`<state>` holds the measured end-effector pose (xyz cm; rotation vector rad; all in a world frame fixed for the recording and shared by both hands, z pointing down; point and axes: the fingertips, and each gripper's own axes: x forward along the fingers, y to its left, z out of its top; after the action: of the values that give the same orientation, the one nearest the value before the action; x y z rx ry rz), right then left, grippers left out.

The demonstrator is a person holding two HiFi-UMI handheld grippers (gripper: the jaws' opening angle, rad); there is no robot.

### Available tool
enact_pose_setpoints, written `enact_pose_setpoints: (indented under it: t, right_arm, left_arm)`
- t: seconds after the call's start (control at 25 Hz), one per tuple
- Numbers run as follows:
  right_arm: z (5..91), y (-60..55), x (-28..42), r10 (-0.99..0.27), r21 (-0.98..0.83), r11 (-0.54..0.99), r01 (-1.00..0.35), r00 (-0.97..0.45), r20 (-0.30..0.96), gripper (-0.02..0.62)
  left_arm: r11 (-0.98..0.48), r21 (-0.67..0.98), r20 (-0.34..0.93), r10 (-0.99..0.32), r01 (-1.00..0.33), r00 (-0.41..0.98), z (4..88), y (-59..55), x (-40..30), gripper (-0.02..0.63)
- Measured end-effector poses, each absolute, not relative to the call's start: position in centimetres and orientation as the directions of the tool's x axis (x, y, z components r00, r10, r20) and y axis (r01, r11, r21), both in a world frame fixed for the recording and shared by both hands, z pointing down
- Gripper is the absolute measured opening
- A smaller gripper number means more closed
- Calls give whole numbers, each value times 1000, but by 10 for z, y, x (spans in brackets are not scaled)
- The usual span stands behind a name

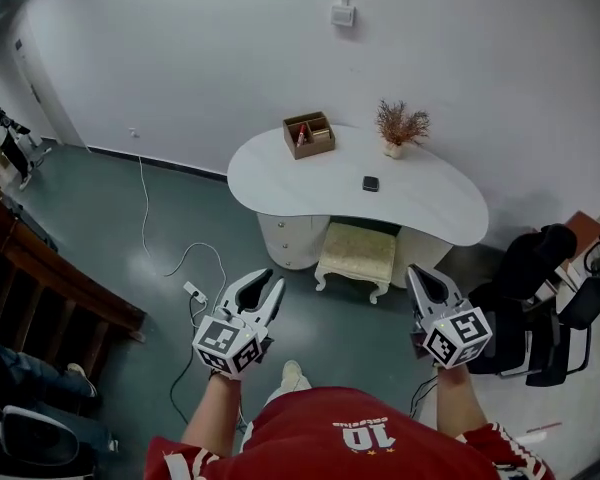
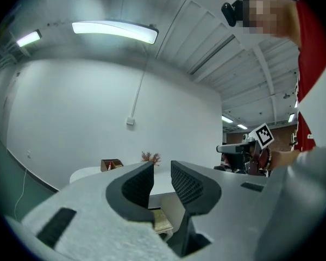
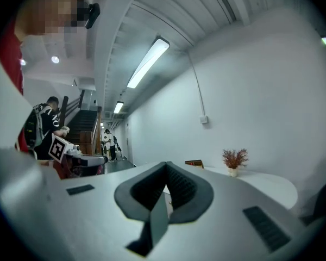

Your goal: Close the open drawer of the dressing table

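Observation:
The white kidney-shaped dressing table stands against the far wall, some way ahead of both grippers. Its rounded drawer unit sits under the left end; from here I cannot tell whether a drawer stands out. My left gripper hangs over the floor in front of that unit, jaws a little apart with nothing between them. In the left gripper view the table shows behind the jaws. My right gripper is held level on the right, its fingertips touching and empty, with the table beyond.
A cream stool is tucked under the table. On top are a brown box, a dried plant and a small black object. A power strip with cable lies on the floor. Black chairs stand right, a wooden railing left.

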<state>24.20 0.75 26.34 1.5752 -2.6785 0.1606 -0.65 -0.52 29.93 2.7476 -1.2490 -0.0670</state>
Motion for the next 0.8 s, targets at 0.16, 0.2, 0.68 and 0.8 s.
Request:
enact_pose_setpoints:
  t: [0.16, 0.2, 0.68, 0.8]
  right_arm:
    - [257, 41, 273, -860, -91, 502, -860, -507, 49, 5]
    - [257, 49, 278, -858, -97, 505, -857, -511, 45, 5]
    - [227, 92, 279, -876, -77, 481, -873, -483, 0, 5]
    - [217, 93, 272, -885, -66, 464, -883, -464, -17, 5]
  left_arm:
    - [-628, 216, -43, -771, -748, 635, 282, 37, 15, 81]
    - [-615, 228, -53, -782, -755, 621, 278, 46, 16, 78]
    - [-628, 108, -92, -779, -771, 621, 238, 87, 16, 41]
    - [-625, 84, -100, -780, -776, 618, 225, 84, 8, 25]
